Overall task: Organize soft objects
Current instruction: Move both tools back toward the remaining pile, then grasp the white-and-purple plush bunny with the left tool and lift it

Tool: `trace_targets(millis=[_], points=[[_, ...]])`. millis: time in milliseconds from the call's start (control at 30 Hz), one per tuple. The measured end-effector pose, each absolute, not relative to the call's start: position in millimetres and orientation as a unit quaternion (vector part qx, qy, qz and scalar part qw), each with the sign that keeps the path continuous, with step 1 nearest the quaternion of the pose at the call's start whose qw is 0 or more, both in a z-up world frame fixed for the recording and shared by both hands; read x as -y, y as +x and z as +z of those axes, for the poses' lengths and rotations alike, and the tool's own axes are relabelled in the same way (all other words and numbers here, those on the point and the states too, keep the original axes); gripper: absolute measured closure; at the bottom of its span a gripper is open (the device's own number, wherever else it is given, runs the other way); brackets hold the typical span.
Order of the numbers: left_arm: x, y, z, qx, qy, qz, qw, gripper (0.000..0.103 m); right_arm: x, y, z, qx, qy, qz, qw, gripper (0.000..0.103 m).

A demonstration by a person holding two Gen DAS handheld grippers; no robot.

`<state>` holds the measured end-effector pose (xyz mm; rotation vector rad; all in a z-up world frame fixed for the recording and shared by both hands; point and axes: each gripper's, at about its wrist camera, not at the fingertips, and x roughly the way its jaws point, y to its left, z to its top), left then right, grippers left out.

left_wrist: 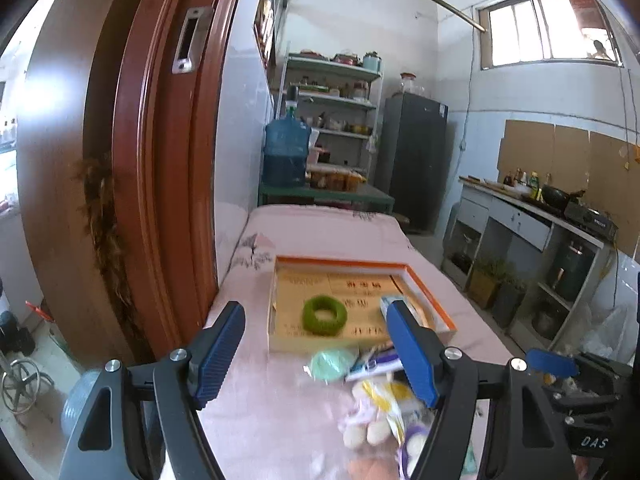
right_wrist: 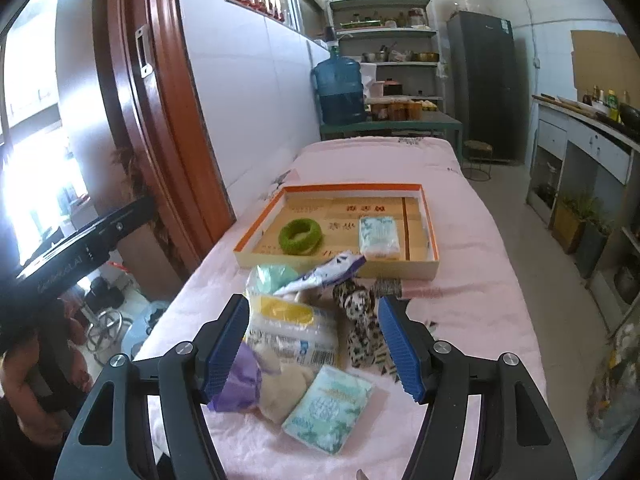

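**Soft things heaped short of the tray**

Nearest us in the right wrist view, a teal tissue pack (right_wrist: 329,408) lies flat on the pink cloth (right_wrist: 472,320), its long axis tilted toward the upper right. Our right gripper (right_wrist: 314,346) stands wide open over the heap, its pads touching nothing. Our left gripper (left_wrist: 316,352) is open too, nothing between its pads.

We place everything by the tray (right_wrist: 340,268), the shallow orange-rimmed box lying crosswise on the cloth. Inside it, toward its left, a green ring (right_wrist: 300,236) lies flat. Toward its right a second pale tissue pack (right_wrist: 379,236) lies flat, long axis running from the near wall to the far wall.

Just before the tray's near wall we see a mint round pad (right_wrist: 272,274) and a purple-and-white packet (right_wrist: 324,274), its long axis slanting up to the right. Nearer us than those lie a yellow-labelled clear bag (right_wrist: 292,328), a spotted cloth (right_wrist: 362,320) running lengthwise toward us, a purple pouch (right_wrist: 240,380) and a cream plush piece (right_wrist: 280,392). All of these sit outside the tray.
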<state>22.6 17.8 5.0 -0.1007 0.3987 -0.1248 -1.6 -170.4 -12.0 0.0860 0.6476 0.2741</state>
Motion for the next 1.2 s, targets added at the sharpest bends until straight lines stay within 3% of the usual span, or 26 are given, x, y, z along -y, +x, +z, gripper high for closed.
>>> trace_targets(millis=[767,1200], points=[[-30,-21,-49,-0.259,-0.074,-0.093,0.958,0.03,172,-28,-51,-0.358,0.038,0.142,0.922,0.034],[20,-23,-64,-0.293,-0.062,-0.176,0.938,0.03,178,-25,-83,-0.393,0.058,0.131,0.908,0.034]])
